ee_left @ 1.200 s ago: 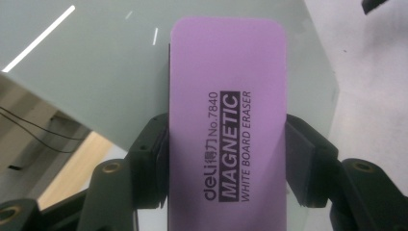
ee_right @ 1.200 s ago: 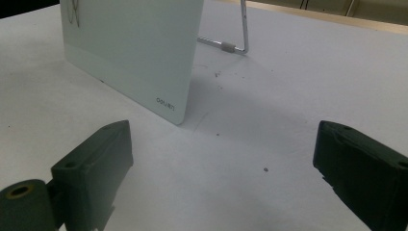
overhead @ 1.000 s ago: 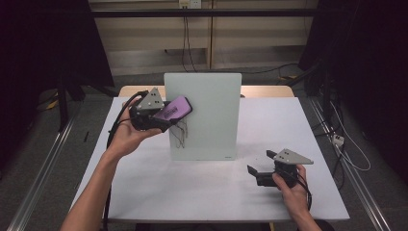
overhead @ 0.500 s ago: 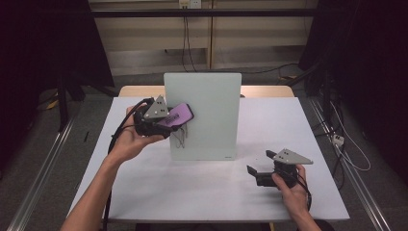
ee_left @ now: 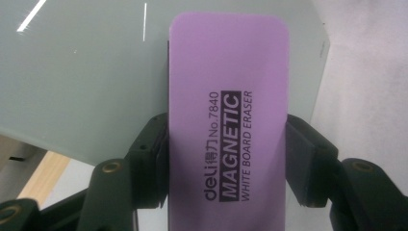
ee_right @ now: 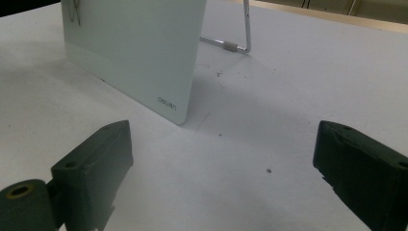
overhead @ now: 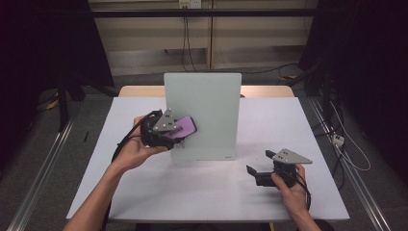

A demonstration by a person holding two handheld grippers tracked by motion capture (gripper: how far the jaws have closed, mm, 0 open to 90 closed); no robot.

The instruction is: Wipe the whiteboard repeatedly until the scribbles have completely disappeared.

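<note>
A purple magnetic whiteboard eraser (overhead: 185, 126) (ee_left: 228, 120) is clamped across its width by my left gripper (overhead: 179, 132) (ee_left: 226, 159). The eraser's face lies against the lower left part of an upright pale glass whiteboard (overhead: 207, 110) (ee_left: 86, 86) (ee_right: 134, 43) standing mid-table. A dark pen scribble (ee_right: 74, 12) shows on the board in the right gripper view. My right gripper (overhead: 258, 161) (ee_right: 226, 154) rests low on the table to the right of the board's front, jaws wide apart with nothing between them.
The white table (overhead: 144, 192) holds the board, which leans on a wire stand (ee_right: 240, 43) behind it. Bare tabletop lies in front of and to both sides of the board. Dark floor and cables surround the table.
My left gripper has carried the eraser down the board's left side, from near the upper edge toward the lower part. The right gripper has stayed in place.
</note>
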